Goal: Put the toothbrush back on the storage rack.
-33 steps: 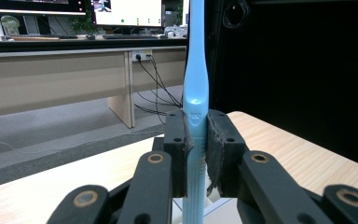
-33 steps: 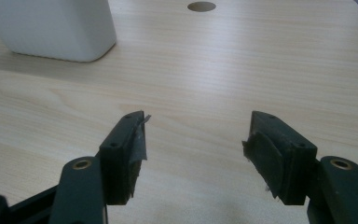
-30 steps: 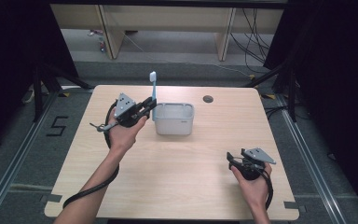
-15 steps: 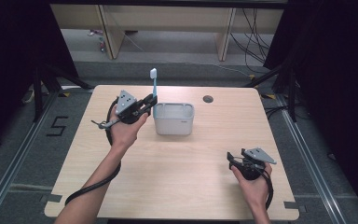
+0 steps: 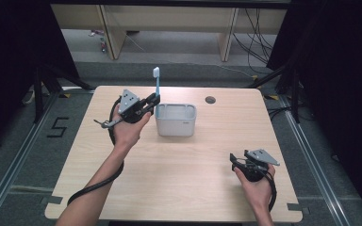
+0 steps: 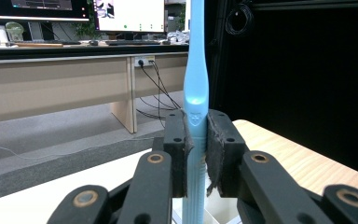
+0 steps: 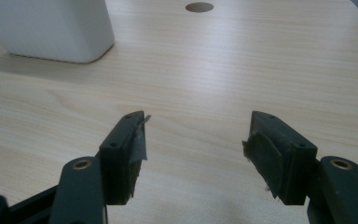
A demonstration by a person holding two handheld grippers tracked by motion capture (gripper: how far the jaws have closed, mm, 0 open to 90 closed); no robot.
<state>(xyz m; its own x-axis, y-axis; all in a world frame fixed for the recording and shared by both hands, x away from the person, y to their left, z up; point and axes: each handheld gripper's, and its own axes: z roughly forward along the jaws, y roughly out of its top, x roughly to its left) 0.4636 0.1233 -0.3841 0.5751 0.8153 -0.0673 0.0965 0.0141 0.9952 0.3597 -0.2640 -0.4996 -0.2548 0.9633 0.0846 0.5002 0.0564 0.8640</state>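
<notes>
High view: a blue toothbrush point(image 5: 157, 87) is held upright by the left hand-held gripper point(image 5: 151, 102), just beside a white holder point(image 5: 176, 120) on the wooden surface point(image 5: 179, 174). Left gripper view: pads are clamped on the toothbrush point(image 6: 195, 88) handle. Right gripper view: the right hand-held gripper point(image 7: 193, 140) is seen spread apart, empty.

In the left gripper view, the light blue toothbrush point(image 6: 196, 70) runs out of the top edge above the left gripper point(image 6: 196, 149), so its head is cut off, and the bottom edge cuts its ribbed handle below the pads. Just under those jaws a sliver of the white holder point(image 6: 214, 215) peeks out; which compartment sits beneath the handle cannot be told. In the right gripper view, the holder point(image 7: 51, 28), far ahead and left of the right gripper point(image 7: 193, 140), is cropped by the top and left edges, hiding its rim.
</notes>
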